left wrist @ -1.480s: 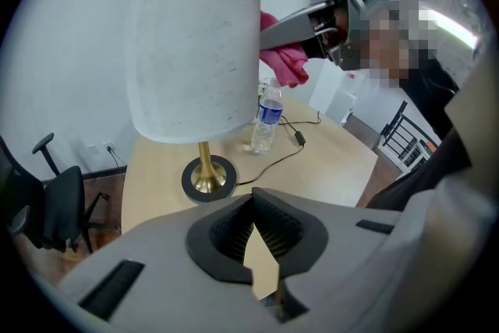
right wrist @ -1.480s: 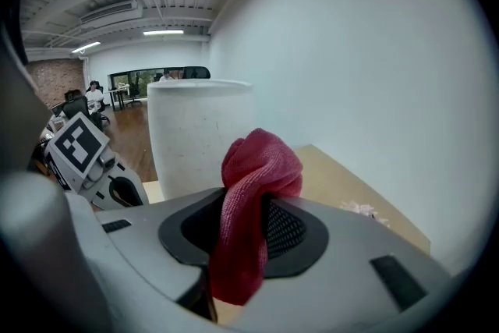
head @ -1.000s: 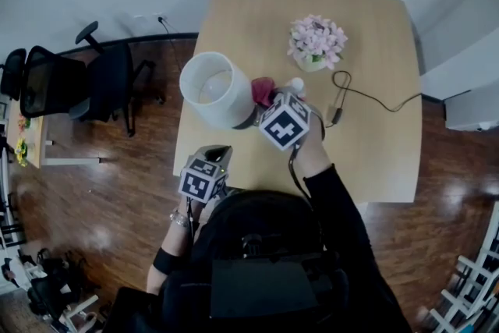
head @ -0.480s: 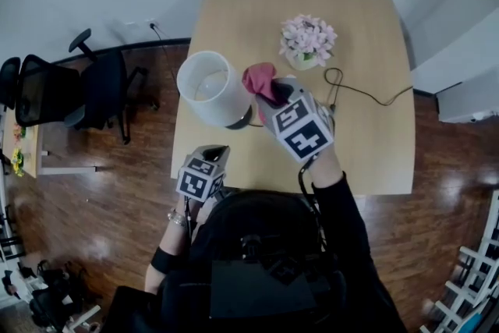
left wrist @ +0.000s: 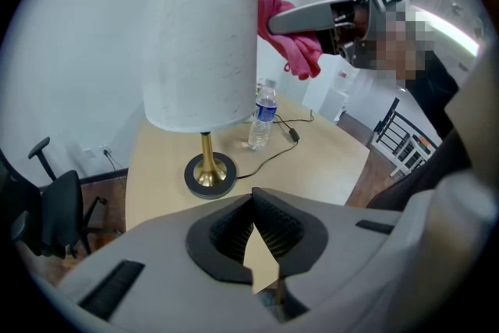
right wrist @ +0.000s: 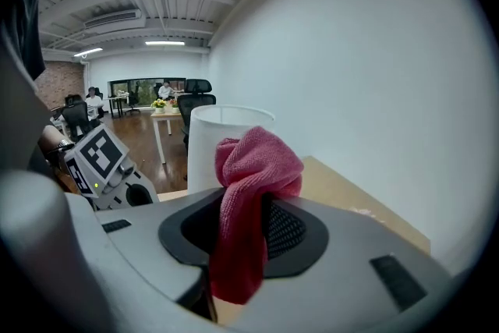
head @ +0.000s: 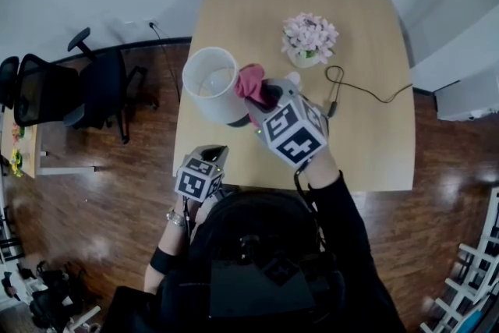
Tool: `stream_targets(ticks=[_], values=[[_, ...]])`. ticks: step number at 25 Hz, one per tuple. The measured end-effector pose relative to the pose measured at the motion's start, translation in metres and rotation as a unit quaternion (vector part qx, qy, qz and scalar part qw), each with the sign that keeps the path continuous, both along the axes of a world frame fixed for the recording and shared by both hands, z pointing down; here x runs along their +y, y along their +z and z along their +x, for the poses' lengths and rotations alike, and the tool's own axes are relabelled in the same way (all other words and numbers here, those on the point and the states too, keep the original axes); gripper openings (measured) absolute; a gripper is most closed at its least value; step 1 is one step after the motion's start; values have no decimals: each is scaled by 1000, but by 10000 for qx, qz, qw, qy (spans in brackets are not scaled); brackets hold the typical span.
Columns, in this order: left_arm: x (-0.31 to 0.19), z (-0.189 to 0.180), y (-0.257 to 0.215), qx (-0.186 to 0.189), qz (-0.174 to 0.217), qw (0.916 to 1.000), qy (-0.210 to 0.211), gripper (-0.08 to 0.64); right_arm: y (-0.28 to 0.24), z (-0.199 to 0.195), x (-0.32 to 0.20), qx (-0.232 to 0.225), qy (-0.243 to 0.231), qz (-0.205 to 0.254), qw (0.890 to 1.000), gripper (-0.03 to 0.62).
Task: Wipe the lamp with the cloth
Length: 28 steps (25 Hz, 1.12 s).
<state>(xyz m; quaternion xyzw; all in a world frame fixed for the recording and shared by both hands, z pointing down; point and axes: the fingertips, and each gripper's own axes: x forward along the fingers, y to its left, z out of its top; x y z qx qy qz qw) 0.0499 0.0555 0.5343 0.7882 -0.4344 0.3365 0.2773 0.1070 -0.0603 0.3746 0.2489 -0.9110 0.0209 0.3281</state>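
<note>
The lamp has a white drum shade (head: 209, 84) (left wrist: 201, 35), a gold stem and a round black base (left wrist: 210, 174), and stands at the table's left side. A pink cloth (head: 251, 83) (right wrist: 251, 183) hangs bunched from my right gripper (head: 263, 95) (right wrist: 243, 234), which is shut on it. In the left gripper view the cloth (left wrist: 290, 43) sits at the shade's upper right side; whether it touches I cannot tell. My left gripper (head: 216, 155) (left wrist: 253, 234) is shut and empty, low near the table's front left edge, pointing at the lamp base.
A pot of pink flowers (head: 312, 39) stands at the back of the wooden table (head: 374, 144). A water bottle (left wrist: 263, 115) and the lamp's black cable (head: 366, 93) lie right of the lamp. Black office chairs (head: 78, 86) stand on the floor at the left.
My right gripper has risen with the cloth, from down beside the lamp to the shade's upper right rim. The left gripper has stayed where it was.
</note>
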Motion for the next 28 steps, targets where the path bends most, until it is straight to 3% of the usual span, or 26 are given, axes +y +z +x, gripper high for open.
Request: stream_targets(ticks=[19,23,28], values=[[1,-22,6,14,-129,9999,-5,2,133,20,13,975,204,-1141,9885,129],[-4,-23,6,49,-106,9999,50,2,111,34,14,692,483,-1040,9910,129],[-9,-20,6,110,-75,9997,184,2,14,30,18,-295,460,-364,9978,130]])
